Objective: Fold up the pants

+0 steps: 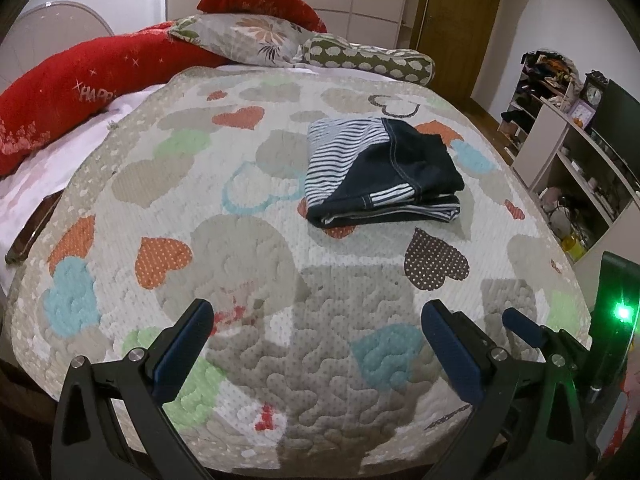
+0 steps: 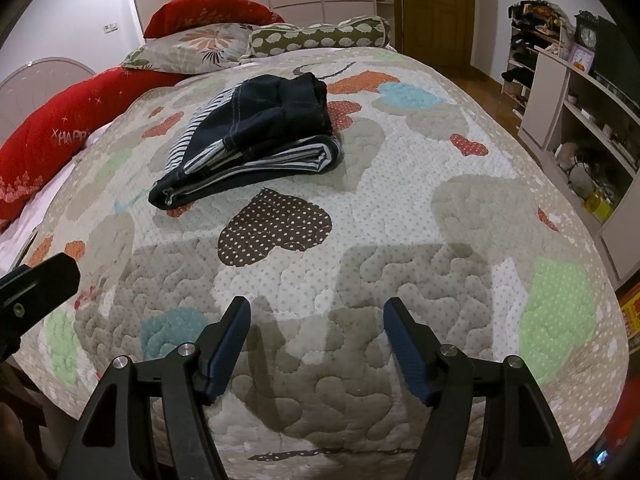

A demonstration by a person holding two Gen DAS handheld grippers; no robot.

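The pants [image 1: 380,172] are dark navy with a white-striped lining. They lie folded in a compact bundle on the heart-patterned quilt [image 1: 240,240], right of centre in the left wrist view. In the right wrist view the pants [image 2: 256,140] lie ahead and to the left. My left gripper [image 1: 316,316] is open and empty, low over the quilt, well short of the bundle. My right gripper [image 2: 318,312] is open and empty too, also back from the pants. The right gripper's fingers [image 1: 520,324] show at the right of the left wrist view.
Red pillows [image 1: 60,88], a floral pillow [image 1: 248,36] and a green dotted bolster [image 1: 368,60] lie at the head of the bed. Open shelves [image 2: 580,128] with clutter stand to the right. A wooden door [image 2: 436,4] is at the back.
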